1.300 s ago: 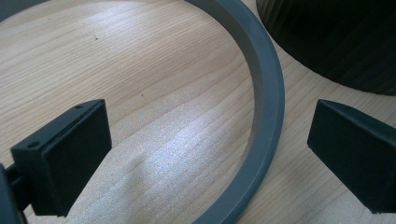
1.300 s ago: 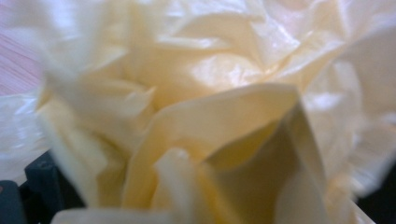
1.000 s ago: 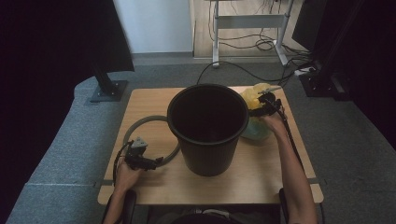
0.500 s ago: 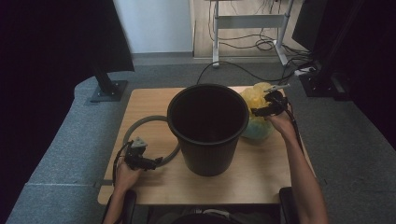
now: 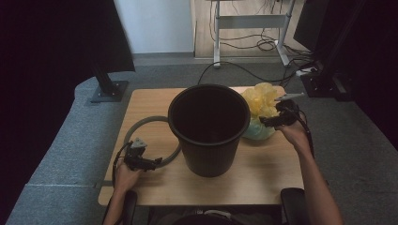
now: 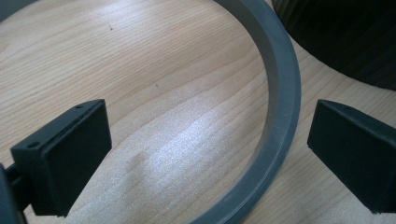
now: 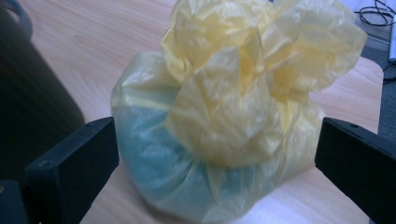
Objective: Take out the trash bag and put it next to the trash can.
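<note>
Two grippers stand open: the right gripper (image 5: 268, 121) faces the tied yellow bag (image 7: 224, 116) near the table's (image 5: 263, 173) far right corner; the left gripper (image 5: 157, 163) straddles the grey ring (image 6: 275, 126) beside the black bin (image 5: 209, 126).

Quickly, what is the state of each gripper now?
Left gripper: open, jaws astride the grey ring.
Right gripper: open, facing the yellow bag.

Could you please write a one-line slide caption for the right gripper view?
Open right gripper poised around a tied yellow plastic bag on the wooden table, beside the black plastic bin.
</note>
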Action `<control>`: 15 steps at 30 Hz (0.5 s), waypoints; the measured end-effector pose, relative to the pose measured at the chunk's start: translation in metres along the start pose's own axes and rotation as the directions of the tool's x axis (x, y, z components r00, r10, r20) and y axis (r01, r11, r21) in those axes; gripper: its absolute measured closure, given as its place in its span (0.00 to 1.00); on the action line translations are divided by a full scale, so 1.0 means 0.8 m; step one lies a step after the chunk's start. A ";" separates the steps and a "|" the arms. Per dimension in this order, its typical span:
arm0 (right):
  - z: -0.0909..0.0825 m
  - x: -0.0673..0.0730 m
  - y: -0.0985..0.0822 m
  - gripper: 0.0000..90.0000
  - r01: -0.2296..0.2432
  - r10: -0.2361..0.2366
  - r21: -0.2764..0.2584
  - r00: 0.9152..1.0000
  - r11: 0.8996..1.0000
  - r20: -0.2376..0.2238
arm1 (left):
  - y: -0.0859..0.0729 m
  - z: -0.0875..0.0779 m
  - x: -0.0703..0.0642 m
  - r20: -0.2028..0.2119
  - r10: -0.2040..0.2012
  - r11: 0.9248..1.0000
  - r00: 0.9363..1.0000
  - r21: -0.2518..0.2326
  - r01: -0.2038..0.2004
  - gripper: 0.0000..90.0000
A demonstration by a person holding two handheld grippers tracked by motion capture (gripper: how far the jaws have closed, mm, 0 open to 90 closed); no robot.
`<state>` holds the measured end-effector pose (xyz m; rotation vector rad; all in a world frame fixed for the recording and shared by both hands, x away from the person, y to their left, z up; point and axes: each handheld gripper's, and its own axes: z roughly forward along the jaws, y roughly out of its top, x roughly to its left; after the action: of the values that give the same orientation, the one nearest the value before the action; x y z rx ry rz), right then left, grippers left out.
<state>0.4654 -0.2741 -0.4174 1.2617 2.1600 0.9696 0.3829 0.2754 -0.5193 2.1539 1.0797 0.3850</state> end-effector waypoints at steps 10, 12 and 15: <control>-0.013 0.003 -0.053 0.00 -0.012 0.012 0.007 1.000 1.000 0.010 | -0.002 0.001 0.001 0.000 -0.003 1.000 1.000 0.008 0.003 0.00; -0.011 0.003 -0.066 0.00 -0.025 0.025 0.013 1.000 1.000 0.007 | -0.002 0.001 0.002 0.001 -0.004 1.000 1.000 0.007 0.004 0.00; -0.007 0.005 -0.085 0.00 -0.026 0.026 0.030 1.000 0.999 0.010 | -0.003 0.002 0.003 -0.002 -0.004 1.000 1.000 0.010 0.004 0.00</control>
<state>0.4220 -0.2950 -0.4655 1.3091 2.1633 0.9437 0.3838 0.2772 -0.5220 2.1603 1.0891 0.3801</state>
